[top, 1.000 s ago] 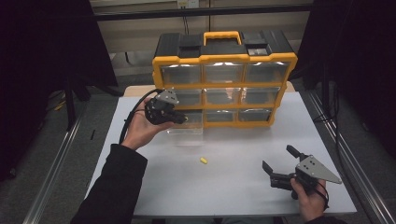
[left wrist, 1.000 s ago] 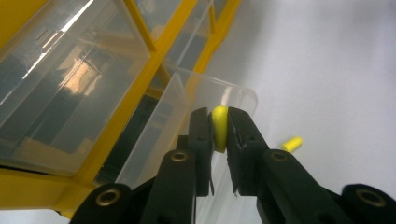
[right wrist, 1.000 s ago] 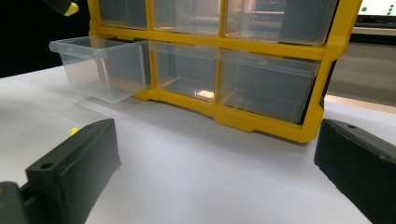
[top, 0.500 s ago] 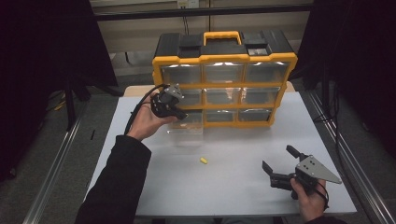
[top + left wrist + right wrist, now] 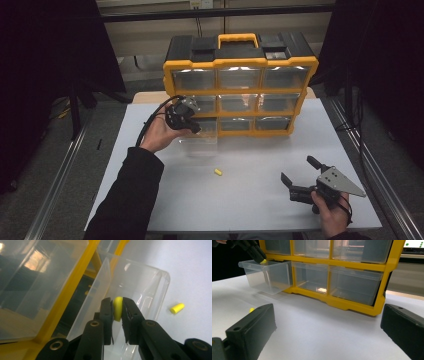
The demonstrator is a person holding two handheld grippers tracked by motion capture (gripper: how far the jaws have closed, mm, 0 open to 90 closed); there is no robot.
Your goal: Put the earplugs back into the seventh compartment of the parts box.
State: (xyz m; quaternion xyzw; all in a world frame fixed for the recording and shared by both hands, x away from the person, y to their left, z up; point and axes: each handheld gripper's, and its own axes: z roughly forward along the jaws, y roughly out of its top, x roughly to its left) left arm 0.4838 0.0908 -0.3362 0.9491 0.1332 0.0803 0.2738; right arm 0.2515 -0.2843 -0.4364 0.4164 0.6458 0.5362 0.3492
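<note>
On the left, our left gripper (image 5: 117, 308) has its two black jaws squeezed together on a small yellow earplug (image 5: 117, 308). The plug sits right between the jaw tips, and its round end pokes out just past them. Under and beyond the jaws is a clear drawer (image 5: 140, 290), pulled part way out of the yellow organizer box (image 5: 240, 82), so we think the plug is meant to drop in there. The plug looks soft and squashy, like foam, and very light. We guess it will bend when pinched and spring back when let go, so a gentle squeeze across its middle is enough. It will not break, but it could stick to a jaw for a bit or bounce when it lands. The drawer looks like thin, hard, smooth plastic, so we should not bump its wall. A second yellow plug (image 5: 218, 172) lies on the white table (image 5: 250, 200), off to the side of the left jaws and well apart from them. It could roll, so we think it is best pinched across its sides. On the right, our right gripper (image 5: 296, 181) rests low near the table with its jaws wide apart and nothing between them.
</note>
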